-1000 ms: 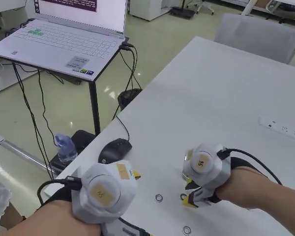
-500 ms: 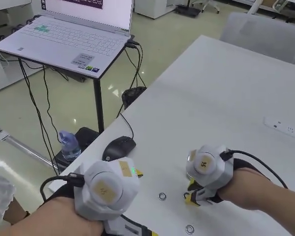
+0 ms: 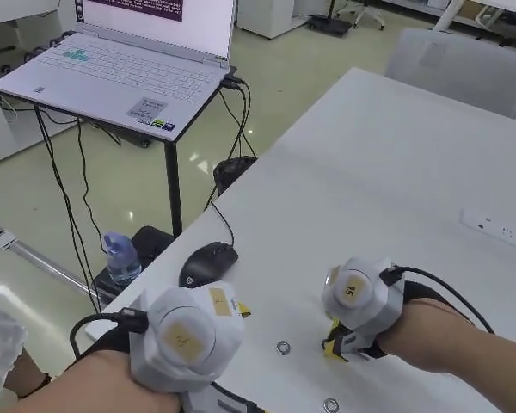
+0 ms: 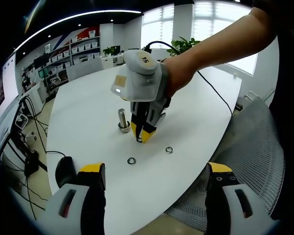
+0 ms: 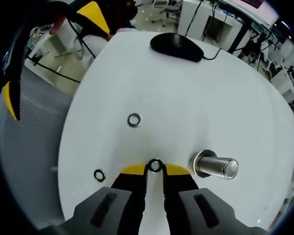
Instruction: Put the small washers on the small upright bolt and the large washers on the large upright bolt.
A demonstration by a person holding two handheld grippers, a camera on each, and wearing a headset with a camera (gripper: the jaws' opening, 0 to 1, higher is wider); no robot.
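Observation:
My right gripper (image 5: 155,171) points down at the white table (image 5: 196,98), its yellow tips shut on a small dark washer (image 5: 155,165). An upright steel bolt (image 5: 215,165) stands just to the right of the tips; the same bolt (image 4: 123,119) is seen beside the right gripper (image 4: 142,136) in the left gripper view. Two loose washers lie flat nearby: a silvery washer (image 5: 134,119) and a dark washer (image 5: 99,175). In the head view they are the near washer (image 3: 283,348) and the front washer (image 3: 331,404). My left gripper (image 4: 157,169) hovers wide open at the table's near corner, holding nothing.
A black mouse (image 3: 208,262) with its cable lies at the table's left edge. A laptop (image 3: 112,69) stands on a separate stand to the far left, with a water bottle (image 3: 120,258) on the floor. A white power strip (image 3: 499,228) lies at the right.
The head camera has shifted a little. Both grippers hold nearly the same places, and the right one stays low by the washers.

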